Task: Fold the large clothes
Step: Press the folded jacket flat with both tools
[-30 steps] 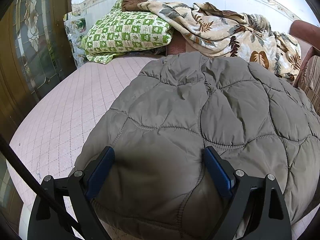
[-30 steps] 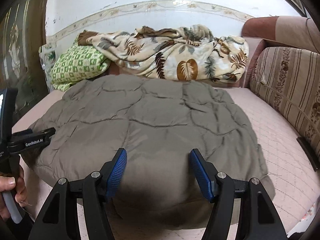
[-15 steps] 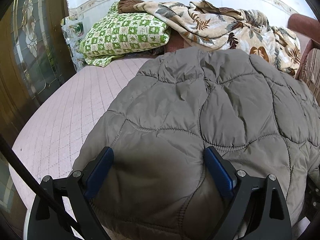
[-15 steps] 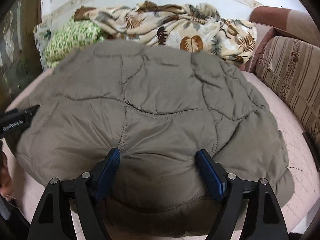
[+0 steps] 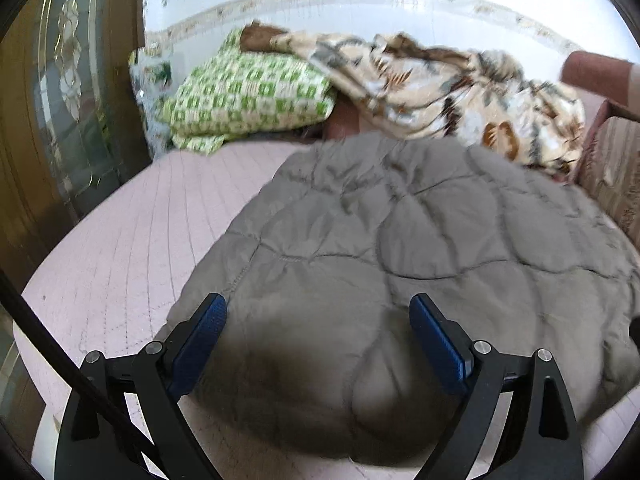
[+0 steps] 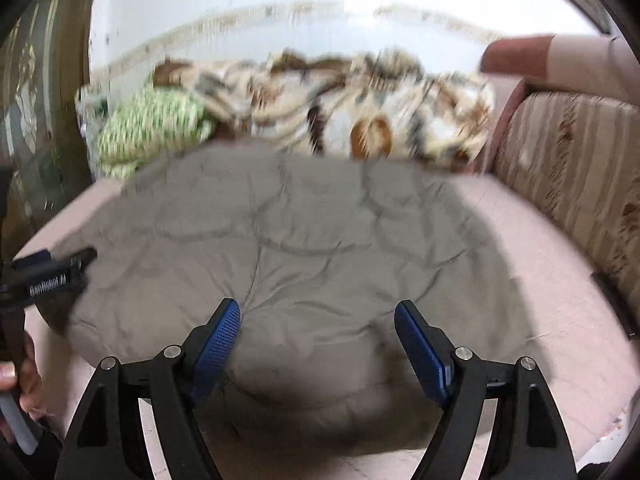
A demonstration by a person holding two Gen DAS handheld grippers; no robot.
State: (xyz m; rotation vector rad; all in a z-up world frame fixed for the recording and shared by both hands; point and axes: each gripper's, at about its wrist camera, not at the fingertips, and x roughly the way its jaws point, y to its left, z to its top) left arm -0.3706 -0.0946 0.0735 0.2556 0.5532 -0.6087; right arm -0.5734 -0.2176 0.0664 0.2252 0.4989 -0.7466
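Between and ahead of both pairs of jaws a grey quilted jacket (image 5: 420, 248) is spread, folded into a broad padded slab on a pink quilted bed (image 5: 132, 248). The left gripper (image 5: 318, 334) is held with its jaws wide apart; the jacket's near hem is seen between them, but no pad is pressed on it. The right gripper (image 6: 318, 336) is likewise held with its jaws apart above the near hem, nothing being clamped.

Both views are smeared by motion, the right wrist view more so, and the stitching of the jacket is hard to make out there. The jacket's near edge is partly hidden behind the gripper frames and darkened by shadow. Its far edge is cut off against a leaf-patterned blanket (image 5: 460, 84), which is heaped beyond the jaws beside a green checked pillow (image 5: 248, 92). The left gripper's own tip and part of a hand (image 6: 24, 384) are glimpsed at the left rim of the right wrist view.

Left of the left jaws a wide strip of bare bed is left open up to a dark glazed door (image 5: 60, 120). Right of the right jaws open bed is seen up to a striped sofa back (image 6: 572, 168).
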